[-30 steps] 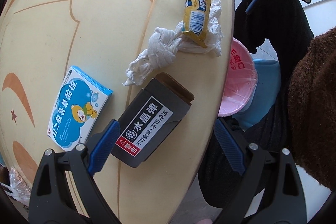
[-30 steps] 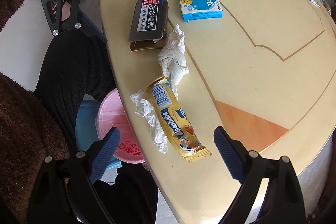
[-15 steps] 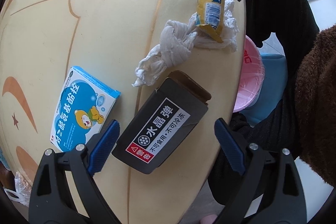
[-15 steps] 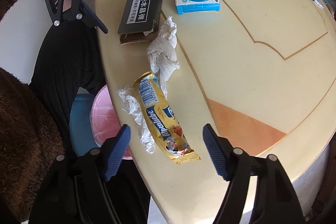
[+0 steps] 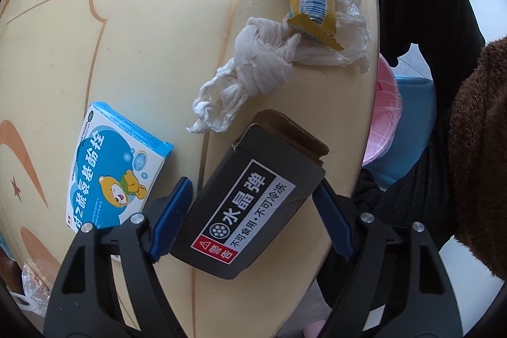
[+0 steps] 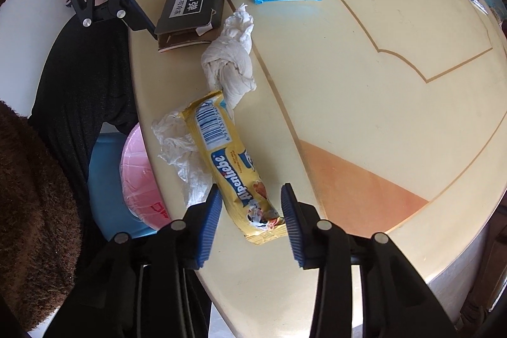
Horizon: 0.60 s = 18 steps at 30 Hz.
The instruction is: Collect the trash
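Note:
On the cream table lies a black cardboard box with a white label. My left gripper points down over it. The jaws are closing, one blue pad at each side of the box, and I see no firm press. A yellow snack wrapper lies near the table's edge. My right gripper straddles its near end. These jaws are closing too, with slim gaps beside the wrapper. A knotted white tissue lies between box and wrapper. Crumpled white plastic sits under the wrapper.
A blue medicine box lies left of the black box. Below the table's rim a pink-lined bin stands on something blue. A person's dark trousers and a brown fuzzy sleeve are beside it.
My left gripper has come down over the black box and its jaws have narrowed. The right jaws have narrowed a lot around the yellow wrapper's end.

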Available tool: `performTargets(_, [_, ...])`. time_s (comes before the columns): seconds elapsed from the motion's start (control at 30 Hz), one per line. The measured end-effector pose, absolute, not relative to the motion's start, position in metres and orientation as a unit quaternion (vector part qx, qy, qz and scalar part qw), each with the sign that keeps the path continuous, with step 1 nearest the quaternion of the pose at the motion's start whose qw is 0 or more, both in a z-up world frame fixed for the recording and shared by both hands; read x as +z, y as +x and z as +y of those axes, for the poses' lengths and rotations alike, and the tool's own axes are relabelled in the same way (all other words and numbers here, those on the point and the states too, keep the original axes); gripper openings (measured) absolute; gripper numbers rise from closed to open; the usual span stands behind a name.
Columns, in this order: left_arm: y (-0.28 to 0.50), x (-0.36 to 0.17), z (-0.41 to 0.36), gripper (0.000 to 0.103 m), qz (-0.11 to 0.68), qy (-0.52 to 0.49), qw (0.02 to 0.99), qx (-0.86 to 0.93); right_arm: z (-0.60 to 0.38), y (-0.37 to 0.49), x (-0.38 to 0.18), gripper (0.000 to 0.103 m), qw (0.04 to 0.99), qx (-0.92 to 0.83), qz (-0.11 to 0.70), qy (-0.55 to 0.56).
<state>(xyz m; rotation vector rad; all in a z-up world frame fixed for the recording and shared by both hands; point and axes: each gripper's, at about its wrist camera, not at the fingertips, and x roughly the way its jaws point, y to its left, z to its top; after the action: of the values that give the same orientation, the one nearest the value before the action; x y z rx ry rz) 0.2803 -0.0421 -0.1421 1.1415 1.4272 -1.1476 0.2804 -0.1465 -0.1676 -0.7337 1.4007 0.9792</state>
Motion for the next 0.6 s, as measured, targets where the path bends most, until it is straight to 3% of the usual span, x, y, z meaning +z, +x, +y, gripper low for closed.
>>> performTargets(0.2, [0.272, -0.145, -0.043, 0.076, 0.578, 0.472, 0.475, -0.467, -0.147, 0.276, -0.171, 0.037, 0.612, 0.413, 0.599, -0.311])
performTargets(0.3, [0.266, -0.148, -0.043, 0.073, 0.572, 0.476, 0.479, -0.465, -0.147, 0.273, -0.172, 0.026, 0.617, 0.409, 0.599, -0.306])
performTargets(0.4, [0.264, -0.146, -0.043, 0.066, 0.572, 0.473, 0.483, -0.466, -0.146, 0.273, -0.173, 0.026, 0.622, 0.402, 0.599, -0.305])
performTargets(0.6, [0.261, -0.147, -0.042, 0.064, 0.566, 0.478, 0.490, -0.459, -0.153, 0.275, -0.171, 0.024, 0.649, 0.378, 0.596, -0.284])
